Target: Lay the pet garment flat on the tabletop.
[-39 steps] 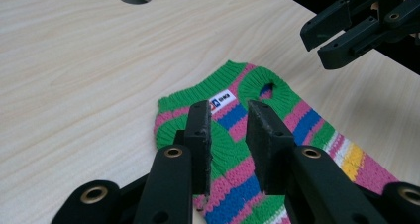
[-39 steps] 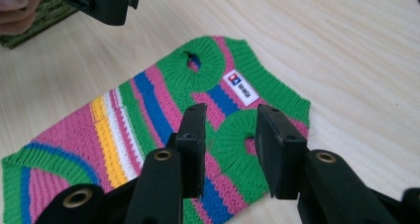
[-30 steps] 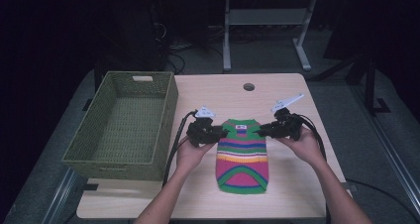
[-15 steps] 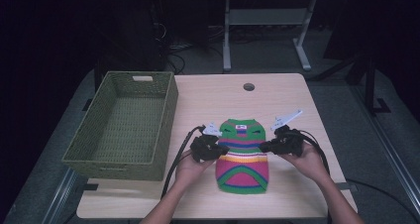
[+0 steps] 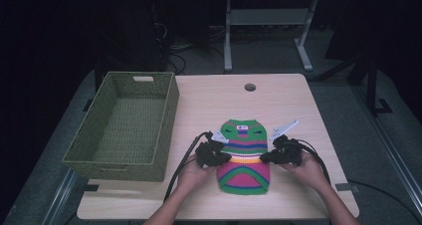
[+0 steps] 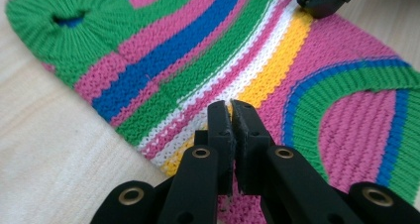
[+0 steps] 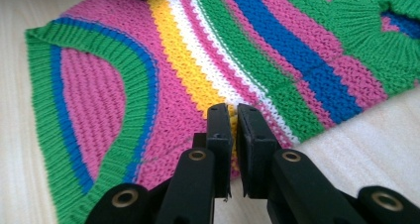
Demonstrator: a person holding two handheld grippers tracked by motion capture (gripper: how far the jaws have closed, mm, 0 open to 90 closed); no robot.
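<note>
The striped knitted sweater lies flat on the wooden table, toward the near edge at about six o'clock from the table's round hole, its green collar end pointing to twelve o'clock and the arched pink-and-green hem nearest the person. It is a small, chunky knit in bands of green, pink, blue, white and yellow, with green ribbed armholes up near the collar. The left gripper has just been closing and now pinches the sweater's edge at nine o'clock on the yellow band; the right gripper has likewise just closed on the opposite edge at three o'clock, also at the yellow stripe — each pair of jaws is nearly together with knit caught between. The risk, as I judge it, is a shallow bite: each grip seems to take only the outer margin of loose, stretchy knit, so a lift or fold could let the fabric slip free on one side and drop skewed — or snag a loop. The green woven basket stands at nine o'clock, well apart from the sweater.
</note>
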